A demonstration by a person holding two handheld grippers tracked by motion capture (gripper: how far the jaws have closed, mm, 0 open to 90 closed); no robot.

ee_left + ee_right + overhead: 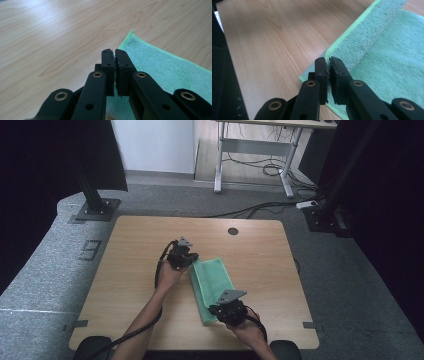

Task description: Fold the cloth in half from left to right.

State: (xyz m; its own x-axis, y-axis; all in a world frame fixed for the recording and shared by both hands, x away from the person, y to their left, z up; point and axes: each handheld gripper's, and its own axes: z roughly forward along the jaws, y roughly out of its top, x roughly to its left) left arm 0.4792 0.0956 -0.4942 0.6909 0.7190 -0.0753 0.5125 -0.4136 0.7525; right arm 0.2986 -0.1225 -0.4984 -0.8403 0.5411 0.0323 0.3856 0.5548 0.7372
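Our right gripper pinches the towel's near corner, our left gripper its far one, mid-table; soft and limp, we judge corners the best hold.

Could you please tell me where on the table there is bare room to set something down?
The table is bare left of the left gripper, right of the green towel out to the edge, and along the far edge by the round grommet hole. It is crowded mid-table, between that gripper and the right gripper.
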